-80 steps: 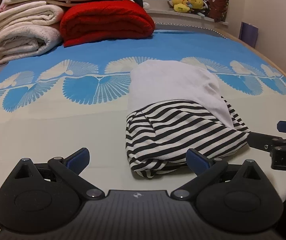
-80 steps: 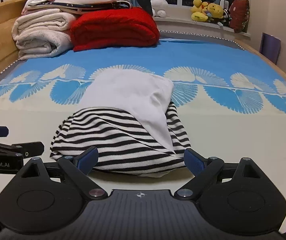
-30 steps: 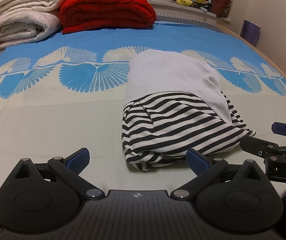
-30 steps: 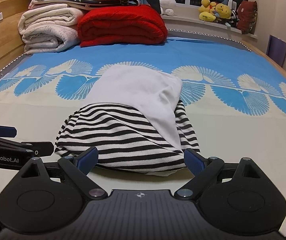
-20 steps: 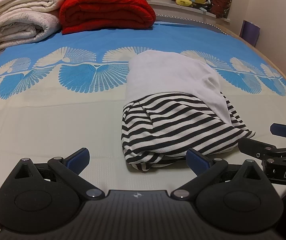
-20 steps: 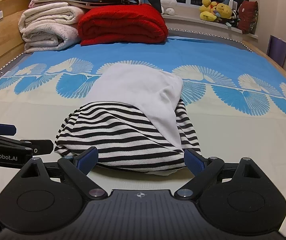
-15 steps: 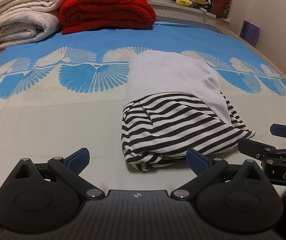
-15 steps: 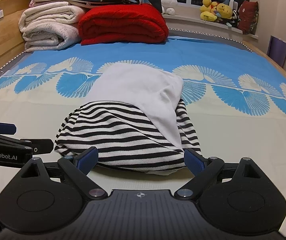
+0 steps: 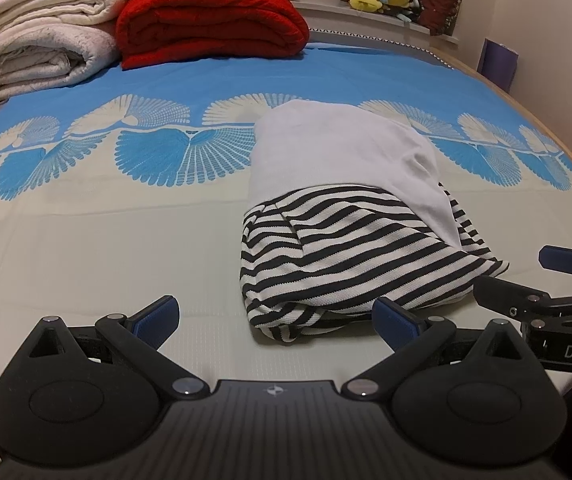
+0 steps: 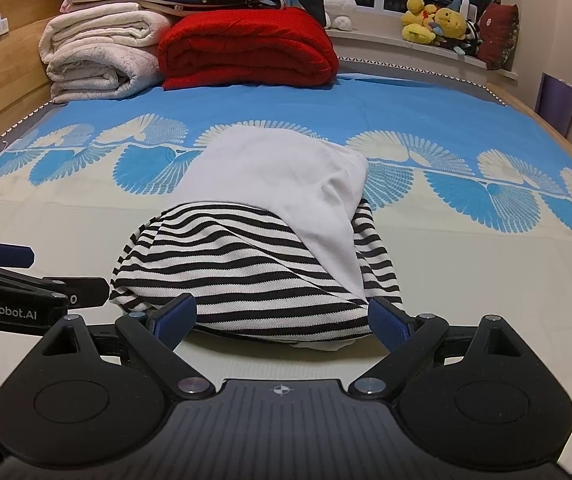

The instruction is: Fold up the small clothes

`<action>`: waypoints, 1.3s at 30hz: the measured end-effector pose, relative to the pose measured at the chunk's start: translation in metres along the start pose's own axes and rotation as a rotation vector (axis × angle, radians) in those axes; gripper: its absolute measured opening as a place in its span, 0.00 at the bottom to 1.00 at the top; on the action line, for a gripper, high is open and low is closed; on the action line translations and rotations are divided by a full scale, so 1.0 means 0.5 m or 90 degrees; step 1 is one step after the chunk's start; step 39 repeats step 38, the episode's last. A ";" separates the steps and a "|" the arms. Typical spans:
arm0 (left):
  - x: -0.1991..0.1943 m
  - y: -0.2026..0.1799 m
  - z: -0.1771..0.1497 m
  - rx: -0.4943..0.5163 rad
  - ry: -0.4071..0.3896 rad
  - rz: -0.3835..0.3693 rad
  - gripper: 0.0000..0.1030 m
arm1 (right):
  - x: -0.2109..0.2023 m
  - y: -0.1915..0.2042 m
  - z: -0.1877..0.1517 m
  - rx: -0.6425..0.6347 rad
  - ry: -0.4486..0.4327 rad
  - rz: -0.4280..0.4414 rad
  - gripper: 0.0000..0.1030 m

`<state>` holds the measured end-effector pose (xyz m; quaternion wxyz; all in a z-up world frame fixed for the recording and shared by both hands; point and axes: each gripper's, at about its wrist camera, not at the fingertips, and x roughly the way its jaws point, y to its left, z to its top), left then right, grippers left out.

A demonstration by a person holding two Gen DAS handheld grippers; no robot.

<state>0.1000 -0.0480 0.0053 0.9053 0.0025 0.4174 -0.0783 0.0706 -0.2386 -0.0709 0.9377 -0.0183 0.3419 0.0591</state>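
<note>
A small folded garment lies on the bed: a black-and-white striped part [image 9: 349,256] nearest me with a plain white part [image 9: 337,152] folded over its far side. It also shows in the right wrist view [image 10: 246,272]. My left gripper [image 9: 274,316] is open and empty, just in front of the garment's left near corner. My right gripper [image 10: 282,316] is open and empty, just in front of the garment's near edge. Each gripper shows at the edge of the other's view: the right gripper [image 9: 541,280], the left gripper [image 10: 58,276].
The bed sheet [image 9: 86,240] is cream near me and blue with fan patterns farther off. Rolled white blankets [image 9: 42,52] and a folded red blanket [image 9: 210,24] lie at the head. Stuffed toys [image 10: 437,24] sit on the window sill. A wooden bed frame [image 10: 2,80] runs along the left.
Both grippers stay open and almost still in front of the garment. Since 2.7 s ago the views have tilted slightly down; the garment has not moved.
</note>
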 end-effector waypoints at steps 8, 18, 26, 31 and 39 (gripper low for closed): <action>0.002 -0.001 0.000 0.002 0.001 -0.002 1.00 | 0.001 -0.003 0.003 0.003 0.001 0.001 0.90; 0.006 -0.002 -0.001 0.003 0.002 -0.002 1.00 | 0.003 -0.001 0.000 0.002 0.005 0.002 0.90; 0.010 -0.004 -0.002 0.003 0.004 -0.005 1.00 | 0.007 0.000 0.002 0.003 0.010 0.002 0.90; 0.013 -0.003 0.000 0.008 0.002 -0.009 1.00 | 0.010 0.001 0.004 0.000 0.011 0.004 0.90; 0.016 -0.002 0.003 0.007 0.000 -0.008 1.00 | 0.014 0.000 0.008 0.001 0.008 0.009 0.90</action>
